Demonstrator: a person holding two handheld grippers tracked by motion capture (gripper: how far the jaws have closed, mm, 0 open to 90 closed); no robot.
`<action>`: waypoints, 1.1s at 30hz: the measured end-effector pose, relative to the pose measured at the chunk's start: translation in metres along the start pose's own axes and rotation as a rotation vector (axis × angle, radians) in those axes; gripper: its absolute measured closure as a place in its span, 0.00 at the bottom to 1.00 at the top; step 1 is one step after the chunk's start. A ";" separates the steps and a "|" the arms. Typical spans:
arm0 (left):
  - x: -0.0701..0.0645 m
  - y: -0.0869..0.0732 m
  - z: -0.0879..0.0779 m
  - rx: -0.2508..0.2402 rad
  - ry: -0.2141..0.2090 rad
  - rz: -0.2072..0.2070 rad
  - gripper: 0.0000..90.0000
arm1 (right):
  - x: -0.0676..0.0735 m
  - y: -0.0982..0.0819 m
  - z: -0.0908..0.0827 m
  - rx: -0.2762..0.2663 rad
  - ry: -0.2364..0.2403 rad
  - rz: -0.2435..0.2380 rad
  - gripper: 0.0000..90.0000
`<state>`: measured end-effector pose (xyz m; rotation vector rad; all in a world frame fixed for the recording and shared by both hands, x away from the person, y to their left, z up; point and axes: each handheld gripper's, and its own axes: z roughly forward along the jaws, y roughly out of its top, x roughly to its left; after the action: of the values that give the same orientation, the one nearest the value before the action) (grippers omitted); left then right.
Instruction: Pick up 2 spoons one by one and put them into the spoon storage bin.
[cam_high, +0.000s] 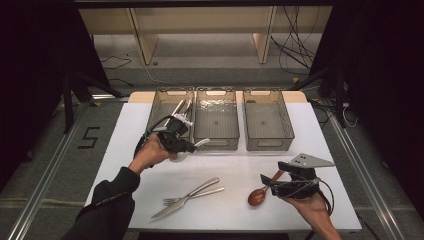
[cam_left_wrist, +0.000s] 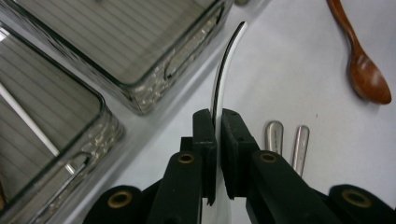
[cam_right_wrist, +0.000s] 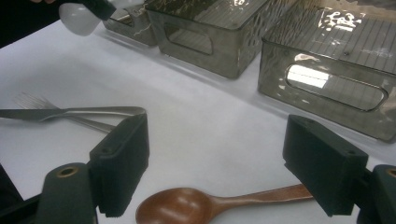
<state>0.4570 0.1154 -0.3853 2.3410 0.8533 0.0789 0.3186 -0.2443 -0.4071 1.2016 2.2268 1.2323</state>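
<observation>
white worktop (cam_high: 300, 130) lies bare between the cutlery and the three bins. left tongs (cam_left_wrist: 218, 140) pinch a white spoon (cam_left_wrist: 224, 70) above the left bin's (cam_high: 155, 107) near edge. right tongs (cam_right_wrist: 215, 158), spread wide, straddle the wooden spoon (cam_right_wrist: 205, 205) lying on the worktop near its front edge.

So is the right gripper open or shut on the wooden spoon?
Open. The right gripper has its jaws spread wide on either side of the wooden spoon, which lies flat on the table, pads clear of it.
</observation>
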 end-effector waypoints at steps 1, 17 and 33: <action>0.001 0.003 -0.001 -0.009 0.002 0.000 0.94 | 0.000 0.000 0.000 0.000 0.000 0.000 0.26; 0.006 0.042 -0.008 -0.095 0.013 -0.017 0.94 | 0.000 0.000 0.000 -0.001 0.002 0.003 0.26; 0.023 0.072 0.009 -0.161 0.059 -0.073 0.94 | -0.001 0.000 -0.001 -0.006 0.004 0.005 0.26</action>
<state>0.5175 0.0819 -0.3533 2.1647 0.9251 0.1808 0.3188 -0.2458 -0.4072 1.2038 2.2230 1.2430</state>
